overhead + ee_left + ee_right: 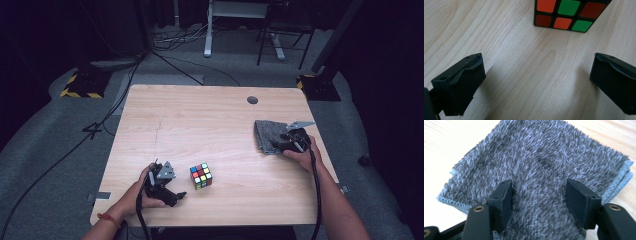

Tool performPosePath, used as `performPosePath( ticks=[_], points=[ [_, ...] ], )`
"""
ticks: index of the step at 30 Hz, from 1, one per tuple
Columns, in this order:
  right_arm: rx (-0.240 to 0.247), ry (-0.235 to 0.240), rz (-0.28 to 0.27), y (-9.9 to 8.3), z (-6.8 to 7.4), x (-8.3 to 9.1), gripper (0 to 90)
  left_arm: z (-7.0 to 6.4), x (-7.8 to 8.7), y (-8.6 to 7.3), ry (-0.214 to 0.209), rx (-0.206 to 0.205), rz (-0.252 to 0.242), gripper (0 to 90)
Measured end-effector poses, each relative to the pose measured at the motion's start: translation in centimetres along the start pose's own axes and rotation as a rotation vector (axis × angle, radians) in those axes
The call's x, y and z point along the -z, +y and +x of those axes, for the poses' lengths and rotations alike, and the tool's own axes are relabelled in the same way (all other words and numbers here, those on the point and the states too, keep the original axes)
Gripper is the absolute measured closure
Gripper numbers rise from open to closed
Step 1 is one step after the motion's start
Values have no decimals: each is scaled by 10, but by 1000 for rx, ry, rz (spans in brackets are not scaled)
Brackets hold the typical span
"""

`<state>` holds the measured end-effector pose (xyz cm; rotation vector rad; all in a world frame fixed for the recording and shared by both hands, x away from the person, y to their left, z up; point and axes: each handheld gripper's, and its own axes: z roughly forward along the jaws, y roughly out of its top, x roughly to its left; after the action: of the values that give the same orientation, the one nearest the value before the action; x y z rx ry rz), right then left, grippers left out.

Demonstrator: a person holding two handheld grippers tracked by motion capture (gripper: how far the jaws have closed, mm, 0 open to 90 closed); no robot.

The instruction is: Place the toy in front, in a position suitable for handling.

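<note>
1. While the work stands at the reach, we find the left gripper (176,196) spread wide and empty, low over the table (210,125), with the puzzle cube (201,175) just ahead of its jaws, untouched.
2. We note the right gripper (280,141) parted over the folded grey cloth (544,167), jaws pressing its pile, nothing pinched.
3. We judge the next move: advance left, straddle the cube squarely, then close.
</note>
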<state>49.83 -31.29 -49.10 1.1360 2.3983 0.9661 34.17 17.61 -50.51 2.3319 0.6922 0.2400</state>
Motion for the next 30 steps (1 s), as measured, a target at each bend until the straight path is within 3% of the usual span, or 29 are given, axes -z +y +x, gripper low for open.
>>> performPosePath(
  ticks=[6, 10, 15, 21, 30],
  points=[
    [30, 31, -7, -9, 10, 7, 386, -2, 0, 1, 5, 2, 0, 5],
    [80, 83, 10, -21, 30, 19, 381, -5, -3, 3, -3, -5, 0, 5],
    [112, 105, 52, -30, 52, 33, 381, -8, -8, 9, -23, -29, 1, 4],
    [126, 115, 52, -41, 72, 44, 381, -11, -14, 15, -26, -32, 1, 4],
    [146, 136, 26, -53, 86, 52, 376, -19, -26, 29, -45, -52, -1, 6]
  ],
)
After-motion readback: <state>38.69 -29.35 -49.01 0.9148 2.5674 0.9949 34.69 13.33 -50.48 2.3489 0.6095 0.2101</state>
